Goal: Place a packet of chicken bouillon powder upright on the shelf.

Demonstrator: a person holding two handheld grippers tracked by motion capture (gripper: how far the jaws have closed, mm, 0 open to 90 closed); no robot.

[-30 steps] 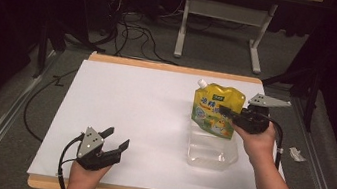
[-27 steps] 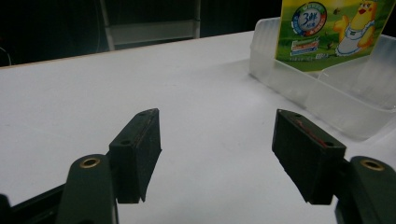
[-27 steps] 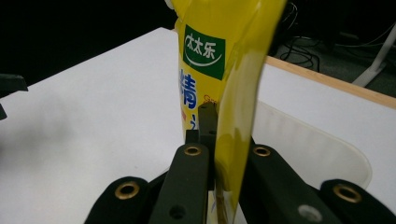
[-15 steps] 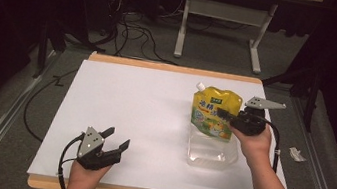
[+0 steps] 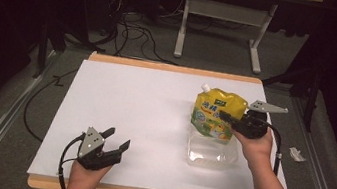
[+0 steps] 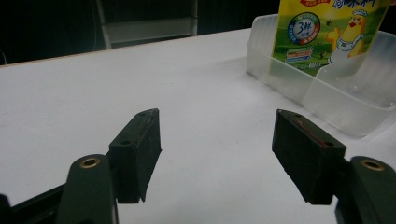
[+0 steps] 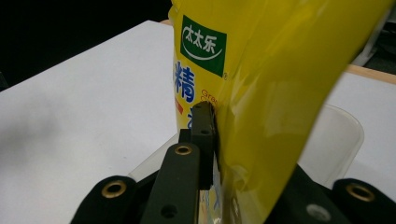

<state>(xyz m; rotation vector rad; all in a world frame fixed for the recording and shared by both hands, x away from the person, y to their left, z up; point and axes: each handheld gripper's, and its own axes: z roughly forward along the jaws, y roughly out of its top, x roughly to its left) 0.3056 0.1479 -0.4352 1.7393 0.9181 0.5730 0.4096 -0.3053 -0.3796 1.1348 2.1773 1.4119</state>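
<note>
Right gripper [image 5: 227,119] clamped on yellow spouted pouch [image 5: 217,113], holding it upright, bottom inside clear plastic container [image 5: 212,152] at white table's [image 5: 144,106] right side. Left gripper [image 5: 116,140] near front-left edge, jaws wide apart, holding nothing.

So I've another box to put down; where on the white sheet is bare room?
Free: the sheet's far-left and middle, between the left gripper and the clear tub. Crowded: the right side, where the right gripper holds the yellow pouch over the tub.
</note>
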